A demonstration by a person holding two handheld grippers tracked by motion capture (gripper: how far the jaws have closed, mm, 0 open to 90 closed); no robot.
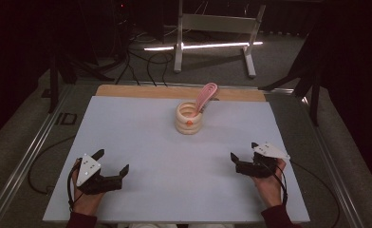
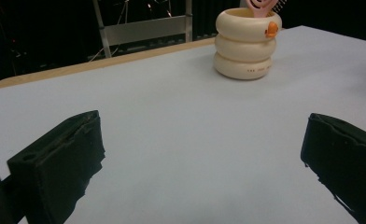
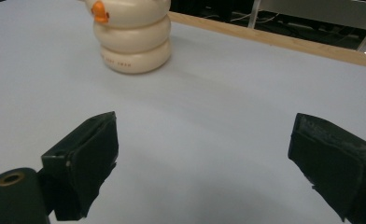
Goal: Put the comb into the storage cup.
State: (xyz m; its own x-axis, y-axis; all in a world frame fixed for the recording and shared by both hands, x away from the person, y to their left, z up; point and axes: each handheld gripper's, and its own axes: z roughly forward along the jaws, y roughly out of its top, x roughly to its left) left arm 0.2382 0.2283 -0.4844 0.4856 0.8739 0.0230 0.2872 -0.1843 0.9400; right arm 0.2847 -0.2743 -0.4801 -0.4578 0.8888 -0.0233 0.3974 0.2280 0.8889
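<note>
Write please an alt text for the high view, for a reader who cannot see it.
A cream ringed cup holding a pink utensil stands far back on a white table. Near the front edge, the left gripper and right gripper rest open and empty, far from the cup.

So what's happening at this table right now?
A person sits at a white table holding a gripping tool in each hand. The left tool and the right tool both rest near the front edge, jaws wide open and empty. Farther back stands a cream ringed cup with a pink utensil sticking out. Neither tool touches it.
</note>
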